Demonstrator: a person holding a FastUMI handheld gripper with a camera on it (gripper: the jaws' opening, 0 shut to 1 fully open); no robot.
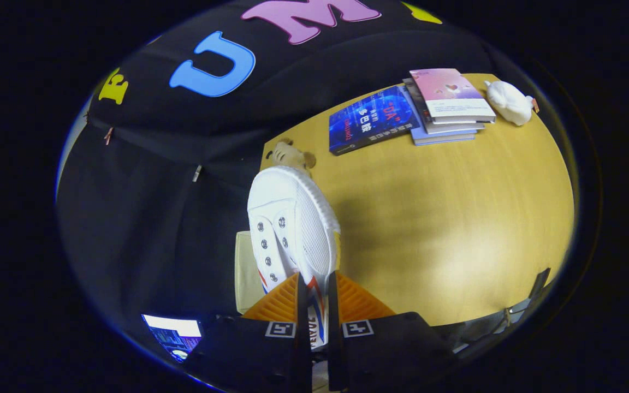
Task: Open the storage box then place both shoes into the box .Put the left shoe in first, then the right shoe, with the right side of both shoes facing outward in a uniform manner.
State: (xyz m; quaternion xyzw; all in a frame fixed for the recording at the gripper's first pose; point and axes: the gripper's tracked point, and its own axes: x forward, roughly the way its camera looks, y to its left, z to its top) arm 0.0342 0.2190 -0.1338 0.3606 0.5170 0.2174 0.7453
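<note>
One white shoe (292, 229) is hanging clear above the counter (456, 218), the hand-held gripper (317, 305) pinching its heel collar narrowly between both fingers, apparently so it is travelling toe-forward toward the storage box.

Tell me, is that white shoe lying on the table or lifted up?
Lifted: the tool is shut on the white shoe, whose toe hangs in the air beside the wooden table.

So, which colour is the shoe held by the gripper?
White, with red and blue stripes; the gripper view shows the shoe best.
</note>
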